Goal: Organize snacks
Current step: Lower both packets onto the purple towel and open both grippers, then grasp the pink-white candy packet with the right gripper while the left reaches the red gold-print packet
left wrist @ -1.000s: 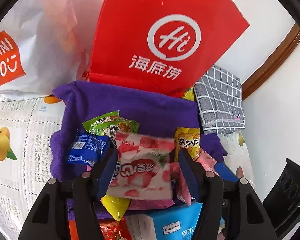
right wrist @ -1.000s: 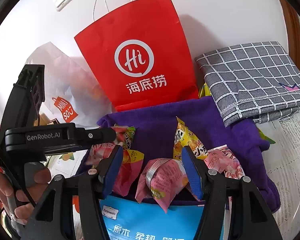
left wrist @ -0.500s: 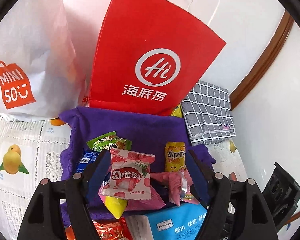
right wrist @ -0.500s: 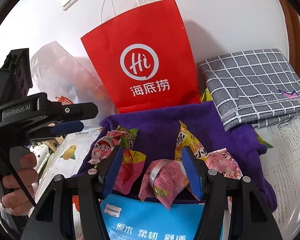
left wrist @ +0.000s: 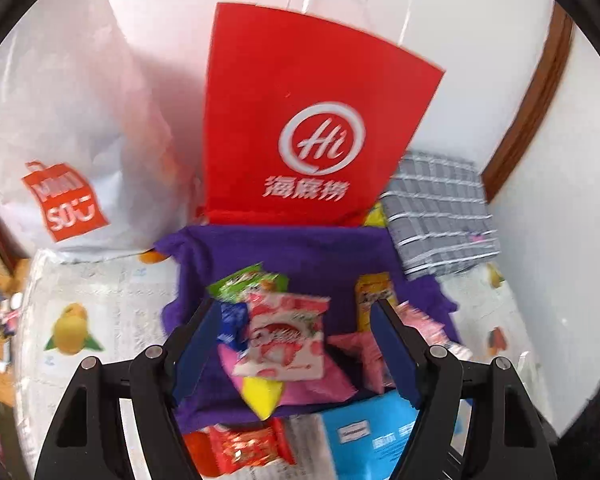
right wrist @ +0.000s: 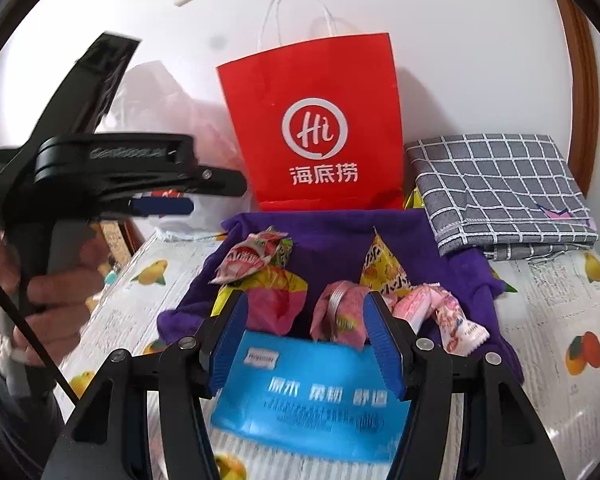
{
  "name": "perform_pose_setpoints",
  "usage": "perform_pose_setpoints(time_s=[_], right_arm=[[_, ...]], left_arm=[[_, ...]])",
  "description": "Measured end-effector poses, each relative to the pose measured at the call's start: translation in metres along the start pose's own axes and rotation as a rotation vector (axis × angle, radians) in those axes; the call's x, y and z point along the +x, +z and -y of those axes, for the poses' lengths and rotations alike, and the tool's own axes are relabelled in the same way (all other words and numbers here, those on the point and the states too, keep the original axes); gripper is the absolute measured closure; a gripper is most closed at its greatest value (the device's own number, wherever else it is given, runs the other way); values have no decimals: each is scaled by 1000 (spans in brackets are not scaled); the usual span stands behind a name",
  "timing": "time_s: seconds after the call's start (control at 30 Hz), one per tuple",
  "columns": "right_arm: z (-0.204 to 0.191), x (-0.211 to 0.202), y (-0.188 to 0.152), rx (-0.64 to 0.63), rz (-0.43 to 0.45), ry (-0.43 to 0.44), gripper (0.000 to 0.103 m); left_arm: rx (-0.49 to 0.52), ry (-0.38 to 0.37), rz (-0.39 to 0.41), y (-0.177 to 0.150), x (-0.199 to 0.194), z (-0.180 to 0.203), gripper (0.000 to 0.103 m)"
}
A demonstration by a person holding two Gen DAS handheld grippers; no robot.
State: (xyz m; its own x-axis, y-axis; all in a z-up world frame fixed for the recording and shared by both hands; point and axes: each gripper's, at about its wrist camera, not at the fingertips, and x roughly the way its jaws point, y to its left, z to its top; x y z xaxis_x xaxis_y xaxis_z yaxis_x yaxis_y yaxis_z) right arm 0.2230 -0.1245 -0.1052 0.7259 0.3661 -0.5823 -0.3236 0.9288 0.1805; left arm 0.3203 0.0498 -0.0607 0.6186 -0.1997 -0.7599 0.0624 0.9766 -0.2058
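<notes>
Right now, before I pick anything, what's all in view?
Red paper bag: 1, upright at wall.
White plastic bag: 1, left of it.
Grey checked cloth: 1, folded, right.
Purple towel: 1, under snacks.
Strawberry-print packet: 1, pink-white, on towel.
Green packet: 1, behind it.
Yellow packet: 1, right side.
Blue tissue pack: 1, near edge.
Left gripper: open.
Right gripper: open.

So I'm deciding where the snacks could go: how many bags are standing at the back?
2. The red paper bag stands upright against the wall behind the purple towel; the white plastic bag sits to its left. Others may be hidden.
</notes>
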Motion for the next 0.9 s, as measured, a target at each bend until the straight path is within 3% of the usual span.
perform_pose_setpoints(time_s=[0.17,0.3,0.43,0.5,0.73,0.9], right_arm=[[-12,-9,-15,-24,-45,49,43],[-25,-9,-35,-45,-85,98,43],[-45,-2,-61,-96,-193,237,43],[-55,1,-71,-134,-218,265,43],[-85,14,-100,-303,-292,283,42],[-103,25,-112,-458,-318,215,42]], left_arm=[[-51,-11,-105,-18,12,-15,28],[-44,52,-104,-37,-2,-31,28],[-34,96,-110,-56,-14,-47,28],[-41,112,-120,-65,-17,-57,28],[-52,145,-133,-92,-28,-84,28],[-26,159,-114,-98,-39,-87,28]])
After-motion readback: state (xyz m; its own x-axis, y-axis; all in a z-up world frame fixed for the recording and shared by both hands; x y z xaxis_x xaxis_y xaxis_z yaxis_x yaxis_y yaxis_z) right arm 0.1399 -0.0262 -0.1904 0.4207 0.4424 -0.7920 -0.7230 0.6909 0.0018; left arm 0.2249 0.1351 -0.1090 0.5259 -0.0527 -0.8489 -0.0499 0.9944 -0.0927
